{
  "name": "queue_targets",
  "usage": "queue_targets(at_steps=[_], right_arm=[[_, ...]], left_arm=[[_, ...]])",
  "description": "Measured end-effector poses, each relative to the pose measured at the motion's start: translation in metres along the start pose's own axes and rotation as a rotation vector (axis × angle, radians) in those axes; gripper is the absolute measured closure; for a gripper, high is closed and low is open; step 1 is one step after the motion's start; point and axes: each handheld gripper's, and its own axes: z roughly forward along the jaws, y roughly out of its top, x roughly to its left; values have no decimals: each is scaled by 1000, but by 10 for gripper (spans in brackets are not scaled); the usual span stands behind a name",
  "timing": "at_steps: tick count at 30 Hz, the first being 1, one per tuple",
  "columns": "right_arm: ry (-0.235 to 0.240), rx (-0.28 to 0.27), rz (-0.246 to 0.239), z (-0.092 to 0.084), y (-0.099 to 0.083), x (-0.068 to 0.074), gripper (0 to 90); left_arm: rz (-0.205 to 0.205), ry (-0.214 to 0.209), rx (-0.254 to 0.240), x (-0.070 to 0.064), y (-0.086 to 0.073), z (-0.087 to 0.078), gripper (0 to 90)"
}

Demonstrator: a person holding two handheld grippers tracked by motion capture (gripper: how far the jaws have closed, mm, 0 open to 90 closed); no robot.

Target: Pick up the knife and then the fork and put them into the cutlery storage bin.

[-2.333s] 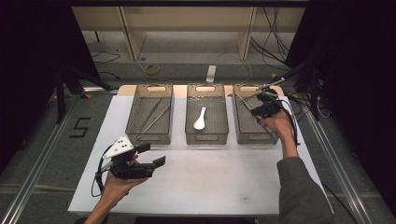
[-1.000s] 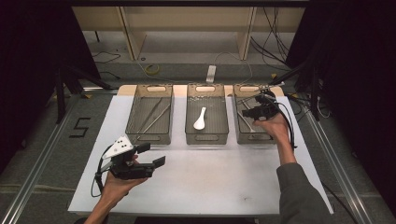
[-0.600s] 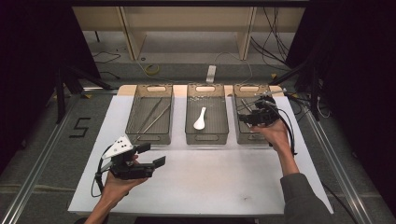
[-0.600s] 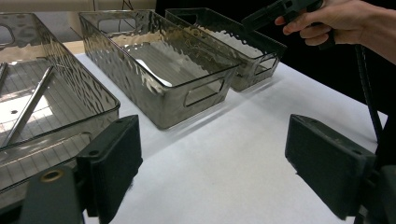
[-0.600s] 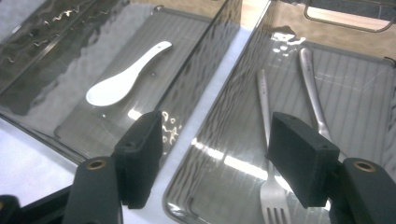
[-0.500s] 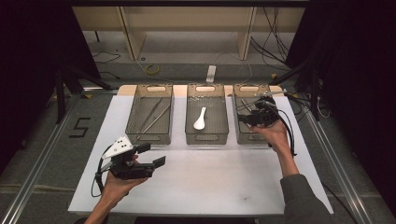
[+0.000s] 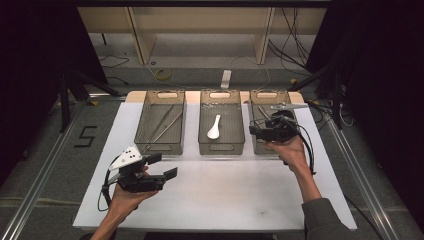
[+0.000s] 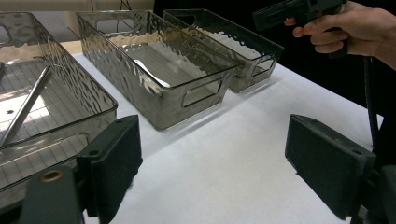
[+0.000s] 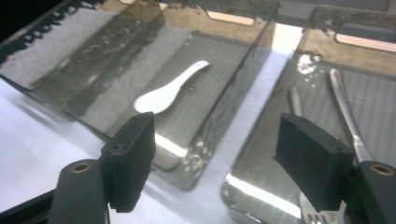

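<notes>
The right gripper [image 7: 256, 131] holds its jaws wide and empty, hovering over the near end of the right bin [image 7: 258, 146] at about two o'clock on the table [image 7: 225, 200]. Between those jaws lie a fork [image 9: 348, 116] and a second metal utensil [image 9: 294, 100]; the white spoon [image 9: 168, 93] rests in the middle bin [image 7: 221, 145]. The likely step is a pick from the right bin: descend straight, straddle one handle only, clear the wall. The left gripper [image 7: 162, 166], equally wide and empty, waits at seven o'clock beside the left bin [image 7: 159, 145].
</notes>
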Motion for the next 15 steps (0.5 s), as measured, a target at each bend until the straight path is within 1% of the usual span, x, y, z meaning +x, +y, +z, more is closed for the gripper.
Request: queue_targets(at_steps=[3, 5, 8, 9, 15], right_arm=[[13, -20, -17, -2, -3, 6, 285], [18, -25, -16, -3, -5, 8, 273], [28, -49, -26, -5, -6, 13, 263], [35, -62, -29, -6, -7, 14, 261], [72, -93, -45, -13, -17, 26, 245]], left_arm=[[-4, 0, -1, 0, 0, 1, 178], [-2, -1, -1, 0, 0, 0, 178], [-5, -3, -3, 0, 0, 0, 176], [-6, -3, -3, 0, 0, 0, 176], [-9, 1, -3, 0, -1, 0, 172]])
